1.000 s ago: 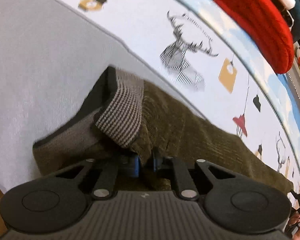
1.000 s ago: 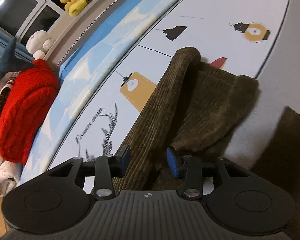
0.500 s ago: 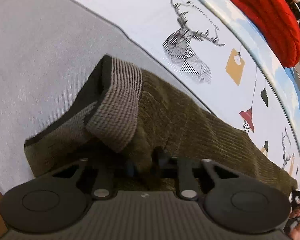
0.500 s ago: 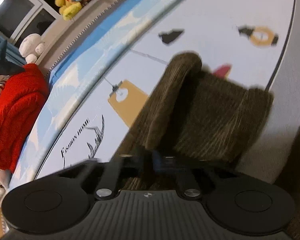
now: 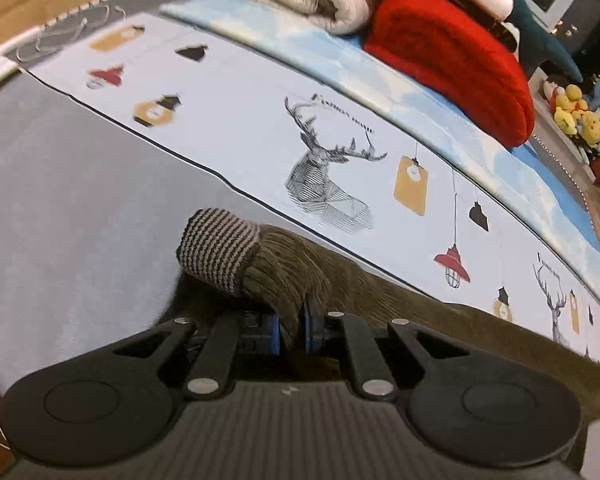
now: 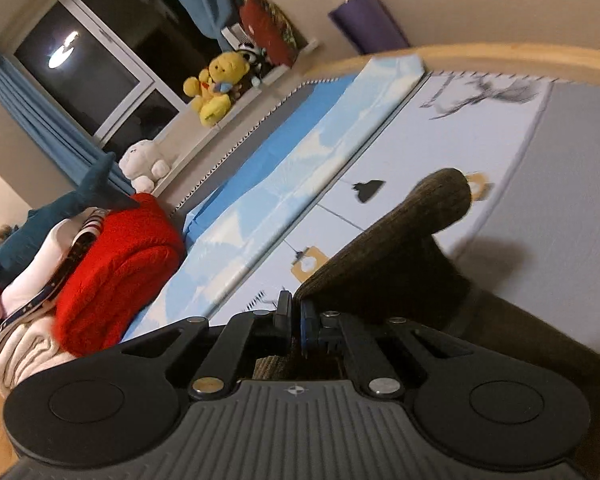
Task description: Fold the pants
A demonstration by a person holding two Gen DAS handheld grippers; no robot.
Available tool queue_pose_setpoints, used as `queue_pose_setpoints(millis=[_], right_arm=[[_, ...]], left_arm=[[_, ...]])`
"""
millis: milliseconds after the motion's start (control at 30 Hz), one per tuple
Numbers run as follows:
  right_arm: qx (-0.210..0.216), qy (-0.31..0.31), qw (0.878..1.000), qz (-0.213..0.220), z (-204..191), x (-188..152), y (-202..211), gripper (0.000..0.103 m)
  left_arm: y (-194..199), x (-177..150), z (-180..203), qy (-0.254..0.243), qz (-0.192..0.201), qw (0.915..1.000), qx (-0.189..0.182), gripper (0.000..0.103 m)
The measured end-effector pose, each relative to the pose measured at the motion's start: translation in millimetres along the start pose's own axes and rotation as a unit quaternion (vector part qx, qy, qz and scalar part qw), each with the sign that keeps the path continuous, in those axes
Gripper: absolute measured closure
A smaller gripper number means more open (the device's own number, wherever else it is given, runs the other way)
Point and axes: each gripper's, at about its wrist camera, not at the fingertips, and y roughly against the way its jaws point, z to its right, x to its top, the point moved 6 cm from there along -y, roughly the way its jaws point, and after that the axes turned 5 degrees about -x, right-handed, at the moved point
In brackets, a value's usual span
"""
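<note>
You are pinching the olive-brown corduroy pants [image 5: 380, 300] in both tongs, left tongs [image 5: 291, 326] closing near the striped knit waistband [image 5: 216, 250], right tongs [image 6: 296, 320] clamped on a leg, lifting both ends to fold.

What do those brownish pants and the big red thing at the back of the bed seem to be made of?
The pants look like olive-brown corduroy: fine parallel ribs run along the cloth, with a matte, soft nap. Their striped waistband looks like knitted elastic ribbing. The red thing seems to be a chunky knit, probably wool or acrylic: fuzzy surface, rows of stitches, no shine.
</note>
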Motion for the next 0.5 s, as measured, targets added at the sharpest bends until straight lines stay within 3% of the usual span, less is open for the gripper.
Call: queue_pose_setpoints(millis=[67,133,267,333,400,433,500], right_arm=[[-0.025,0.009,0.999,-0.022,25,-17,30,0.1],[-0.066,0.008,0.995,-0.07,57,-40,42,0.1],[-0.147,-0.048,0.964,-0.216,139,-95,32,0.094],[-0.163,-0.054,0.961,-0.218,160,-94,25,0.093],[-0.169,-0.055,0.966,-0.19,170,-79,22,0.084],[-0.169,-0.073,0.967,-0.174,174,-71,21,0.075],[-0.173,-0.1,0.966,-0.161,180,-65,16,0.065]], left_arm=[[5,-8,-11,-0.004,-0.011,0.9999,0.002,0.091],[-1,-20,-22,-0.014,-0.046,0.9987,0.017,0.091],[-19,-44,-26,-0.045,-0.123,0.9907,0.036,0.09],[-24,-46,-25,-0.037,-0.128,0.9899,0.048,0.085],[-25,-44,-29,0.001,-0.127,0.9912,0.038,0.069],[-27,-44,-30,0.021,-0.128,0.991,0.034,0.061],[-32,-46,-33,0.045,-0.136,0.9891,0.037,0.055]])
